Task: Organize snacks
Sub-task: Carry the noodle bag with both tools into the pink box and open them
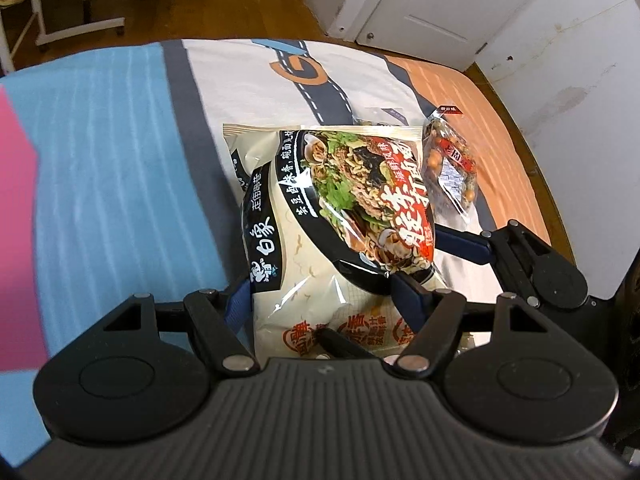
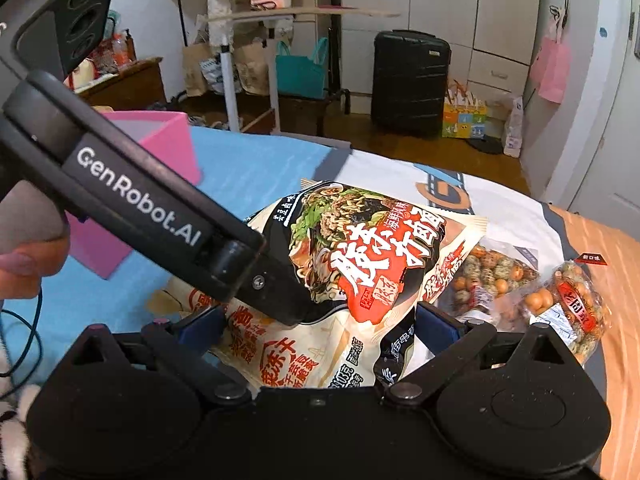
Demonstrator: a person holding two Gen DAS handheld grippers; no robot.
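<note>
Bed point(image 1: 120, 152): patterned cover in blue, white and orange fills most of both views, with a grey road print point(image 1: 320, 88) running across the white part.
Suitcase point(image 2: 410, 84): black, upright on the wooden floor at 12 o'clock in the right wrist view, beyond the foot of the bed.
Pink box point(image 2: 160, 152): sits on the blue part of the cover at 10 o'clock in the right wrist view, partly behind the other tool's arm.
Noodle packet point(image 1: 332, 220): big cream and black bag with red lettering, near the middle of the bed, between both tools; its near end is crumpled.
Left gripper point(image 1: 324, 300): blue pads pinching the near end of the noodle packet, one on each side of it.
Right gripper point(image 2: 320, 324): blue pads stand either side of the same packet's near end, touching the wrapper; it is gripping the bag too. In the left wrist view it comes in from 3 o'clock point(image 1: 460, 240).
Nut bags: two clear packs of coated nuts, one point(image 2: 492, 280) just beside the noodle packet and partly under its corner, the other point(image 2: 572, 304) at 3 o'clock on the orange part.
</note>
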